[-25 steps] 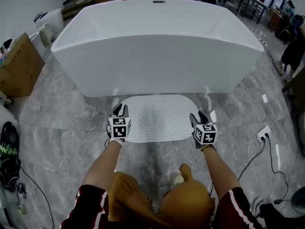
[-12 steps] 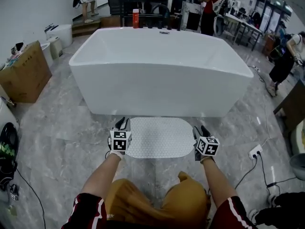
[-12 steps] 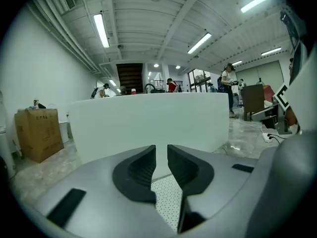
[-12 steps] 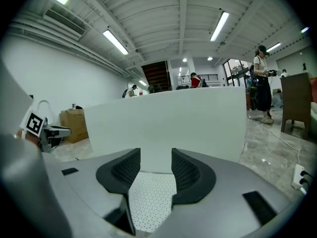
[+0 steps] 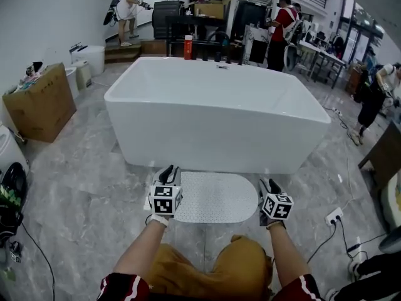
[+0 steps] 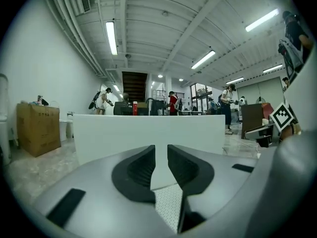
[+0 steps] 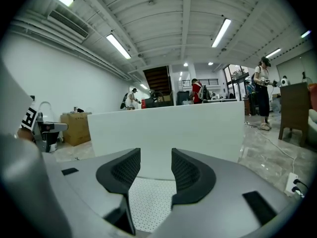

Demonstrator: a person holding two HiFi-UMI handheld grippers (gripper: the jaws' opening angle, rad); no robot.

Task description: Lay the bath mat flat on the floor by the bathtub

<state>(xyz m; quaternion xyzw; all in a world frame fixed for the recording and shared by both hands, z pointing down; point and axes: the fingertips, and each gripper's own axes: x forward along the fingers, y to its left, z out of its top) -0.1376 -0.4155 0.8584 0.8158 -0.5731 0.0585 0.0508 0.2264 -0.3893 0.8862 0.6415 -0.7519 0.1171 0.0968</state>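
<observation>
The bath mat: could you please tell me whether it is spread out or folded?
Spread flat: in the head view the bath mat lies open on the floor beside the bathtub, no fold visible.

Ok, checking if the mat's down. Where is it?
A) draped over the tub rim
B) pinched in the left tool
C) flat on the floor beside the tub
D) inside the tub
C: the mat lies flat on the floor beside the tub, and the left tool and right tool are open and empty.

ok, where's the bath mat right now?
Head view, lower centre: bath mat lies flat on the floor before the bathtub, between the left gripper and right gripper.
</observation>
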